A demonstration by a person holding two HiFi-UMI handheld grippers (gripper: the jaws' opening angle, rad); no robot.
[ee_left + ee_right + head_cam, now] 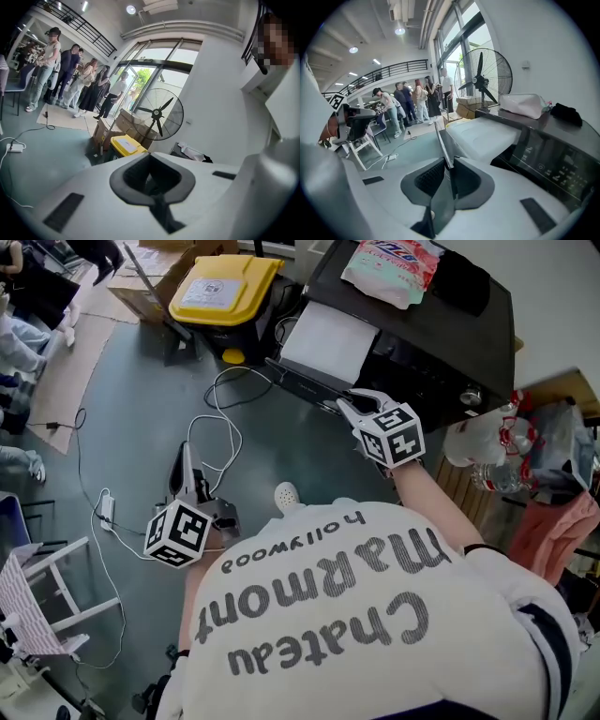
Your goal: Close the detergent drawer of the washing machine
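The dark washing machine (pixel 441 324) stands at the upper right with its detergent drawer (pixel 323 341) pulled out, the white tray exposed. My right gripper (pixel 353 405) is at the drawer's near end. In the right gripper view the thin dark front panel (pixel 440 140) runs edge-on between the right gripper's (pixel 446 176) jaws, with slim gaps beside it; the pads do not look pressed on it. My left gripper (pixel 185 454) hangs low over the floor, away from the machine, and in its own view the left gripper (pixel 151 176) is shut on nothing.
A detergent bag (pixel 389 268) and a black cloth (pixel 469 277) lie on the machine. A yellow bin (pixel 225 287), cables (pixel 220 427), a power strip (pixel 106 512) and a white chair (pixel 47 596) are on the floor. A big fan (pixel 483 79) and several people (pixel 75 75) stand farther off.
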